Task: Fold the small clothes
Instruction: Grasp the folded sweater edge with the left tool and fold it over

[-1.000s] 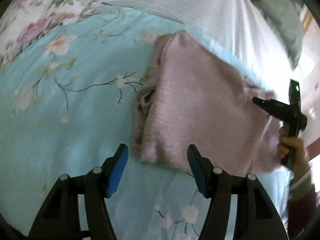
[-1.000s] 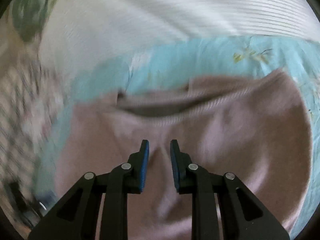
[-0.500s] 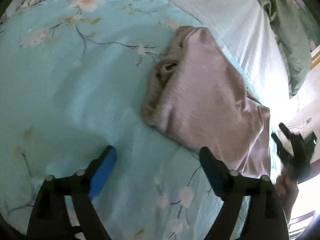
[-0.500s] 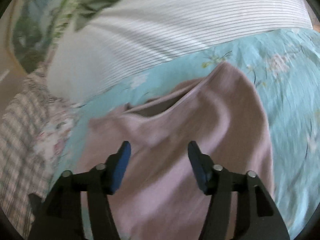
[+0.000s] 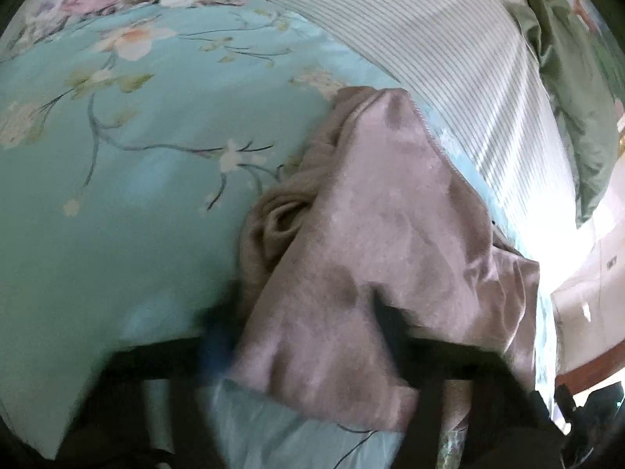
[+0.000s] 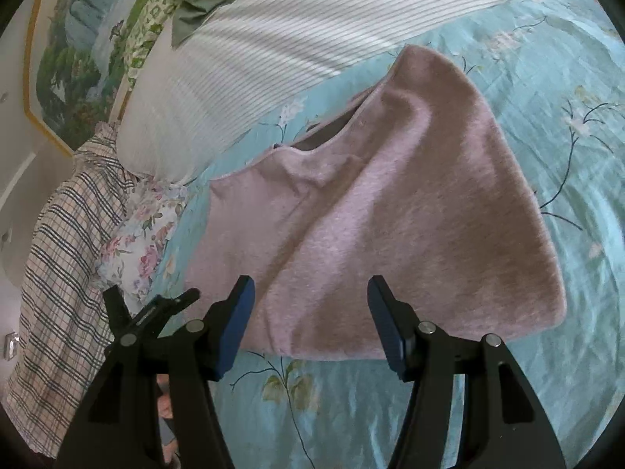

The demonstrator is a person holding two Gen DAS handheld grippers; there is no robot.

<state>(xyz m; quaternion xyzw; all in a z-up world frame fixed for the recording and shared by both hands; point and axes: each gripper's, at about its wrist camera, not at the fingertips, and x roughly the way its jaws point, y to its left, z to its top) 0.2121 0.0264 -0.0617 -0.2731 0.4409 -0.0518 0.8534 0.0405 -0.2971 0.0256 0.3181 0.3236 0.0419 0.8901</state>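
A small dusty-pink fleece garment [image 6: 390, 215] lies folded on the turquoise floral bedspread [image 6: 566, 97]; its neck opening faces the striped pillow. My right gripper [image 6: 312, 324] is open and empty, just above the garment's near edge. In the left wrist view the garment [image 5: 383, 234] fills the middle, with bunched folds on its left side. My left gripper [image 5: 304, 336] is blurred; its jaws stand wide apart on either side of the garment's near corner, which lies over them.
A white striped pillow [image 6: 273, 39] lies behind the garment. A plaid cloth [image 6: 66, 234] and a floral cushion [image 6: 148, 234] sit to the left. A green cloth [image 5: 566, 78] lies at the far right of the bed.
My left gripper has moved forward onto the garment's near corner, jaws still wide. My right gripper opened from nearly shut and drew back to the garment's near edge.
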